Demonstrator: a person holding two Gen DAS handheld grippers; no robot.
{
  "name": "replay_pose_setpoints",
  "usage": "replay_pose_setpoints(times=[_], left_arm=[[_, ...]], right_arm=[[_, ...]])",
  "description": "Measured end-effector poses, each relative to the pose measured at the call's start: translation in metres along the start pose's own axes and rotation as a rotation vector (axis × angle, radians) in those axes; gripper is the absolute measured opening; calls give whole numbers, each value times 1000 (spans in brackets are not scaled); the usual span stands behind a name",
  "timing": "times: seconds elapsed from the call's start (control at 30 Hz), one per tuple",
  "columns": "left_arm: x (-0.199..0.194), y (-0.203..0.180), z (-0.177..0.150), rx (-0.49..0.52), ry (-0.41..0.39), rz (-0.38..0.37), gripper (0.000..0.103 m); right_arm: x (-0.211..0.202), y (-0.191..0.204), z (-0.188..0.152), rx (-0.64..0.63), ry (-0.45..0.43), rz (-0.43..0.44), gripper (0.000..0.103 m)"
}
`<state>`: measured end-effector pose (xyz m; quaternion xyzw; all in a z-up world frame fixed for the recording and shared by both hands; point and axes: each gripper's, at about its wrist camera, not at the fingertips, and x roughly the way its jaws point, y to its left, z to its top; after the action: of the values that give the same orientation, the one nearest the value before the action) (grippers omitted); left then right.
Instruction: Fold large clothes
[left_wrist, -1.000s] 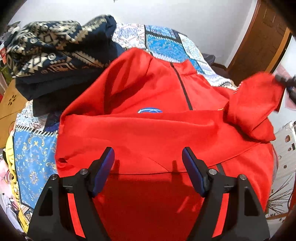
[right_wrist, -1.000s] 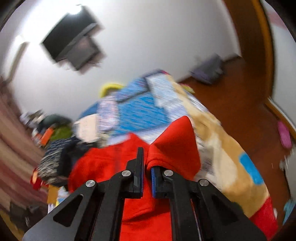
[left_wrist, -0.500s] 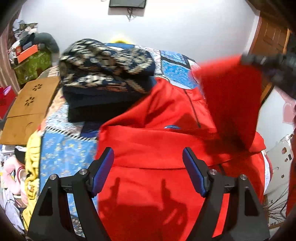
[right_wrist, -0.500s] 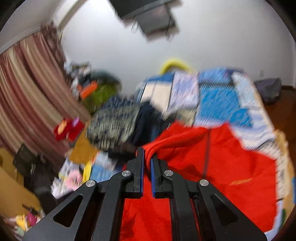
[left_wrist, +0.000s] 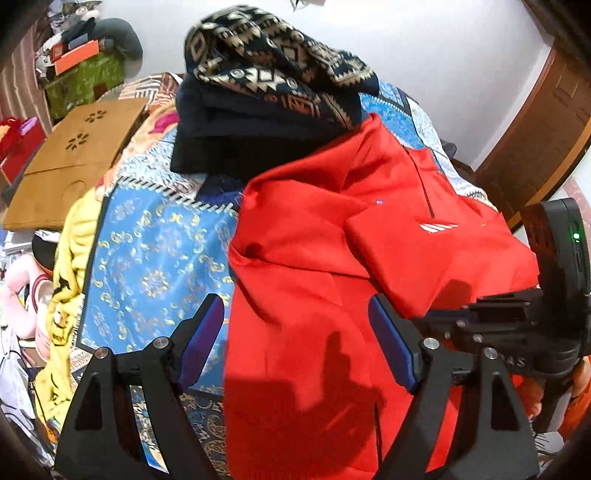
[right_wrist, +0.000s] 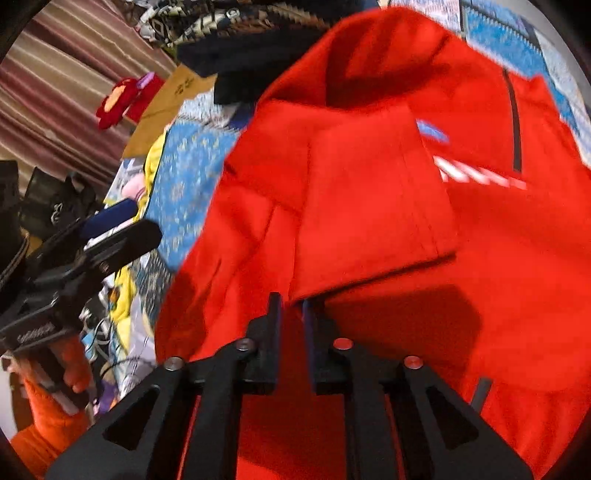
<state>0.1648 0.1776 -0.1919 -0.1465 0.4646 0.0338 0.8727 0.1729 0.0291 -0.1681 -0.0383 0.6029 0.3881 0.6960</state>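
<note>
So the red zip jacket (left_wrist: 332, 258) is lying on the bed's blue patterned bedspread (left_wrist: 155, 258), front up, dark zipper and white stripe logo showing, with one sleeve (right_wrist: 369, 206) folded across the chest. My left gripper (left_wrist: 295, 343) hangs wide open over its near left edge, holding nothing. My right gripper (right_wrist: 291, 317) is opening, the sleeve's cuff edge between its jaws.

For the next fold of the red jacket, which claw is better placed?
Probably left: the left claw gapes empty over the red jacket's near edge, while the right claw is opening around the folded sleeve.
</note>
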Motion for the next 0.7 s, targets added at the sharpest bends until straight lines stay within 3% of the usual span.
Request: replay_pose_setpoints(times=[0.17,0.43,0.63,0.7], left_arm=[[9,-29,3,75,14,3,80],[35,-97,10,250,33,26,80],[72,-139,10,371,59,90,80],[87,-148,8,407,79,107,73]], right_arm=[[-39,-15,-11,-16,-97,-52,42],[-114,-83,-28,72,-304,-245,44],[-150,-141,-48,204,-373,-394,44],[-162,-155,-56,240,-387,-412,44]])
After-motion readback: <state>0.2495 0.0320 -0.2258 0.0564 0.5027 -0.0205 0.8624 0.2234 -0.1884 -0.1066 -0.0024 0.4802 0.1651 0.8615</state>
